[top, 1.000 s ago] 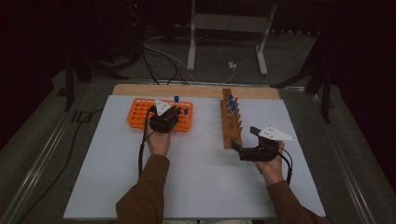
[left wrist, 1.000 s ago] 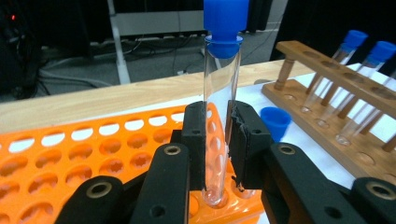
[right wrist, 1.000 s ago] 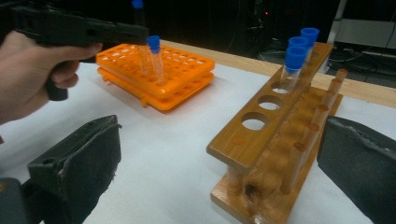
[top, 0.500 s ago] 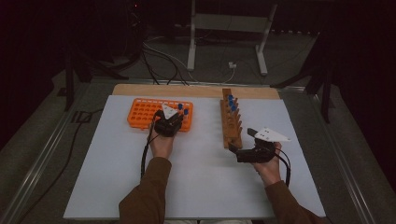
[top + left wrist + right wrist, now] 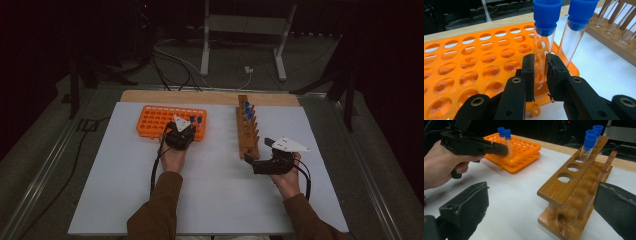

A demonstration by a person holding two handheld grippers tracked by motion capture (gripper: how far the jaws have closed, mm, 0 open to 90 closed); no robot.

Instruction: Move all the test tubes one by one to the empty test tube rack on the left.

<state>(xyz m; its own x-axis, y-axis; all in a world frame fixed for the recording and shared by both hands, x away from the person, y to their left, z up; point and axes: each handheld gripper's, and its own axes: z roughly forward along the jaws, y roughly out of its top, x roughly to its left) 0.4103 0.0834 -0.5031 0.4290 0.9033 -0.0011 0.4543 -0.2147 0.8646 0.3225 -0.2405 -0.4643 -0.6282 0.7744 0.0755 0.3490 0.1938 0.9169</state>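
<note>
My left gripper [image 5: 540, 58] is shut on a clear test tube with a blue cap [image 5: 544, 30]. The tube stands upright in a hole at the right end of the orange rack [image 5: 474, 57]. A second capped tube [image 5: 576, 27] stands just beside it. In the high view the left gripper [image 5: 184, 134] sits at the near right corner of the orange rack [image 5: 155, 120]. My right gripper [image 5: 257, 151] is open, its jaws spread wide on either side of the near end of the wooden rack [image 5: 574, 170]. Three blue-capped tubes [image 5: 590, 141] stand at that rack's far end.
Both racks rest on a white sheet [image 5: 215, 190] over the table, with a wooden strip [image 5: 200, 96] along its far edge. Cables and a metal stand [image 5: 240, 30] lie on the floor beyond. From the right gripper view, the left hand and gripper [image 5: 504, 148] reach in from the left.
The left hand has shifted a little right and sunk toward the orange rack with the tube in its jaws. The right hand has stayed put.
</note>
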